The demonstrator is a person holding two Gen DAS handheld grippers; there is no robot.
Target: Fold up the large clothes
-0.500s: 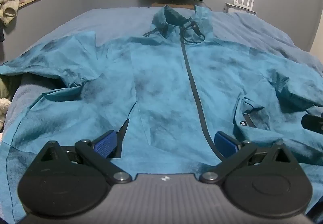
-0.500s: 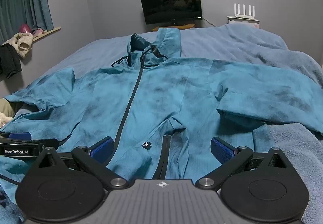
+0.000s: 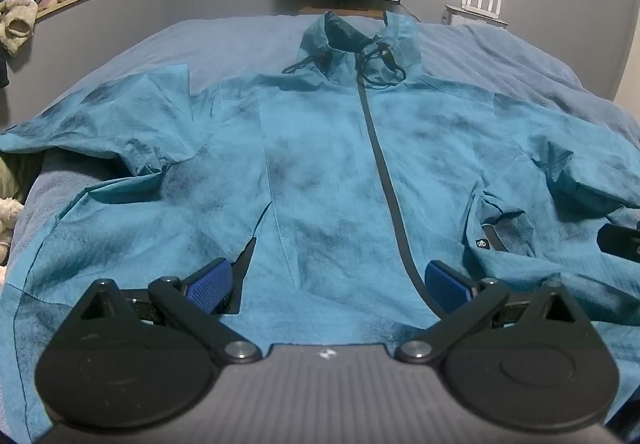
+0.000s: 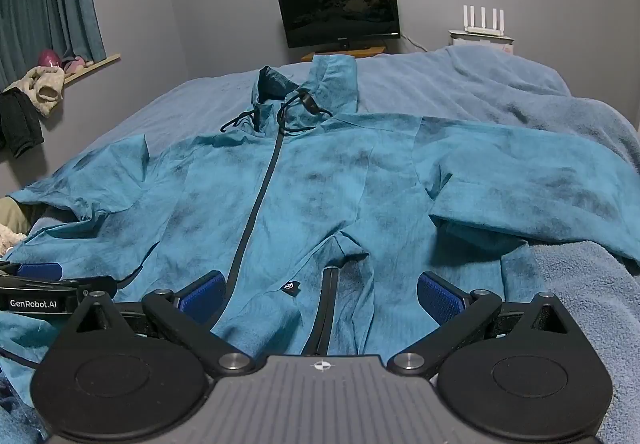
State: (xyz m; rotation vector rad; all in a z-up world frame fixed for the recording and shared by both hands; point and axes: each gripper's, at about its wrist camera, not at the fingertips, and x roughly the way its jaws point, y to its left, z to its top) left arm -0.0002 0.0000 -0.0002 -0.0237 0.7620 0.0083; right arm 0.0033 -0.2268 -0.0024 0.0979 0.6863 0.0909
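Teal jacket [image 3: 320,171], both tools wide apart (nothing held)

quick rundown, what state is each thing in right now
jacket: spread flat on the bed, front up, unfolded
zipper: closed up to the collar
left hand-held gripper: open, low over the hem, holding nothing
right hand-held gripper: open, over the pocket area, holding nothing
monitor: screen dark
curtain: drawn

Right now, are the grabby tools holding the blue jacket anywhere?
No. Both tools are open and hold nothing. The left tool and the right tool hover over the hem of the teal zip-up jacket, spread flat on the blue bed.
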